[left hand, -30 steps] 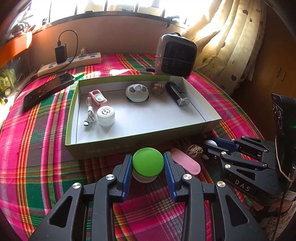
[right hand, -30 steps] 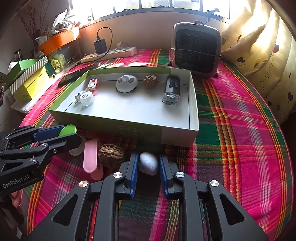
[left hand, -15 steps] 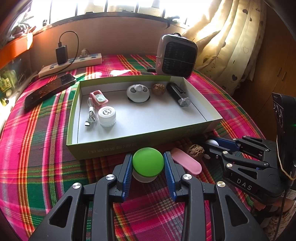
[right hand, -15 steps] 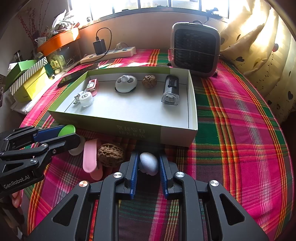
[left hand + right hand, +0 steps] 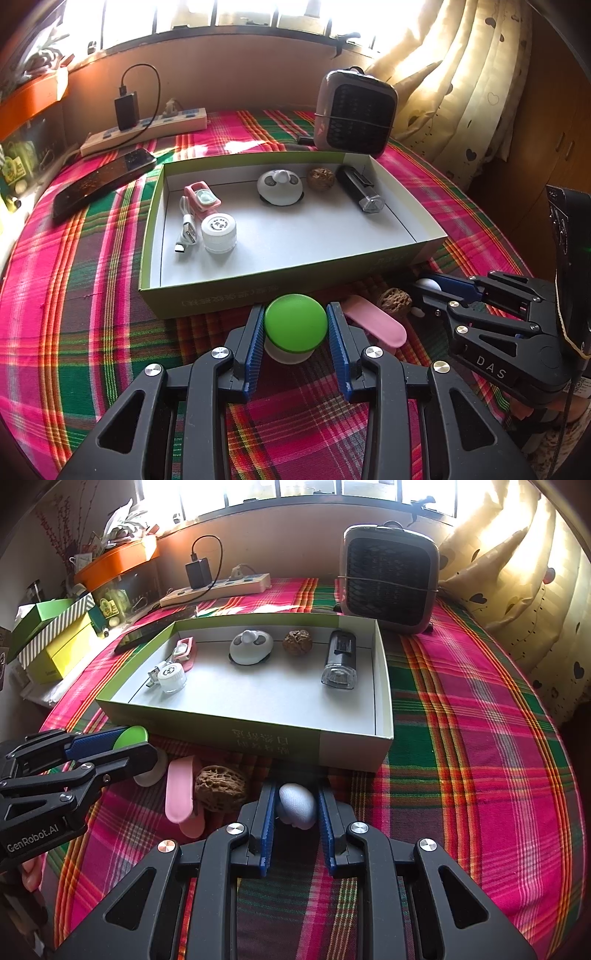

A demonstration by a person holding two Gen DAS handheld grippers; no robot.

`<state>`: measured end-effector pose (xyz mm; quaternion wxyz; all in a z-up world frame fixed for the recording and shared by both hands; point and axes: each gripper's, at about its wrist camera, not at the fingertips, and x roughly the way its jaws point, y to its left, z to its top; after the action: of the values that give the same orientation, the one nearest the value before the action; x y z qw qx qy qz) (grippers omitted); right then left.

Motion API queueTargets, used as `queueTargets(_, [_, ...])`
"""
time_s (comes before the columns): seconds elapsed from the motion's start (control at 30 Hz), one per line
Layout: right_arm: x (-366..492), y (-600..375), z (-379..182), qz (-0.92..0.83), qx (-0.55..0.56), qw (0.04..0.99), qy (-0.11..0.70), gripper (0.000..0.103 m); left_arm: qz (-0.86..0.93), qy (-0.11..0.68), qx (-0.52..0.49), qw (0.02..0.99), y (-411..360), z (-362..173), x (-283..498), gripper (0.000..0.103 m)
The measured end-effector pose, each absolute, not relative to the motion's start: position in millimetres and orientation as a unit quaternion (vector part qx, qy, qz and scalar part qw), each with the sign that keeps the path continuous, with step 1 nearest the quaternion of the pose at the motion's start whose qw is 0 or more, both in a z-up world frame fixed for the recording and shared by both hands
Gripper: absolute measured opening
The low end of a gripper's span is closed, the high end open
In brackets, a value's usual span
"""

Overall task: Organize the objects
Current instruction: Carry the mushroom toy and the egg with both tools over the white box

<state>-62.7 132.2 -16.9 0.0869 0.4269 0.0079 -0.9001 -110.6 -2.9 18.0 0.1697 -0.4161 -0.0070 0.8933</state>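
Note:
My left gripper (image 5: 295, 328) is shut on a green-lidded white jar (image 5: 295, 322), just in front of the green cardboard box (image 5: 258, 291). My right gripper (image 5: 295, 808) is shut on a pale white egg-shaped object (image 5: 297, 805) near the box's front wall (image 5: 258, 738). Between the two grippers on the cloth lie a pink oblong case (image 5: 180, 790) and a walnut (image 5: 221, 787). Inside the box sit a white capped jar (image 5: 218, 232), a USB cable (image 5: 186, 232), a pink clip (image 5: 202, 195), a white round gadget (image 5: 279, 186), another walnut (image 5: 321, 178) and a black torch (image 5: 360, 188).
A small heater (image 5: 354, 114) stands behind the box. A power strip with charger (image 5: 147, 127) and a black phone (image 5: 103, 182) lie at the back left. Green and yellow boxes (image 5: 51, 638) sit off the table's left. Curtains (image 5: 517, 583) hang at the right.

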Motion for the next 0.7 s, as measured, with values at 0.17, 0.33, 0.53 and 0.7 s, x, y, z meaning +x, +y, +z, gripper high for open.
queueTargets(0.17, [-61.8, 133.9, -14.0, -0.902, 0.423, 0.083, 0.009, 0.022, 0.896, -0.005, -0.412, 0.168, -3.0, 20.4, -108.6, 0.031])
queueTargets(0.33, [-60.7, 134.8, -10.9, -0.904, 0.419, 0.082, 0.008, 0.022, 0.898, 0.0, -0.407, 0.166, -0.5, 23.6, -106.4, 0.031])
queueTargets(0.53, [-58.4, 136.3, -4.4, -0.908, 0.412, 0.082, 0.005, 0.022, 0.9, -0.002, -0.402, 0.169, 0.0, 28.5, -104.1, 0.031])
queueTargets(0.7, [-57.1, 137.8, 2.4, -0.91, 0.405, 0.086, 0.001, 0.022, 0.9, -0.007, -0.4, 0.174, -0.2, 34.6, -101.5, 0.031])
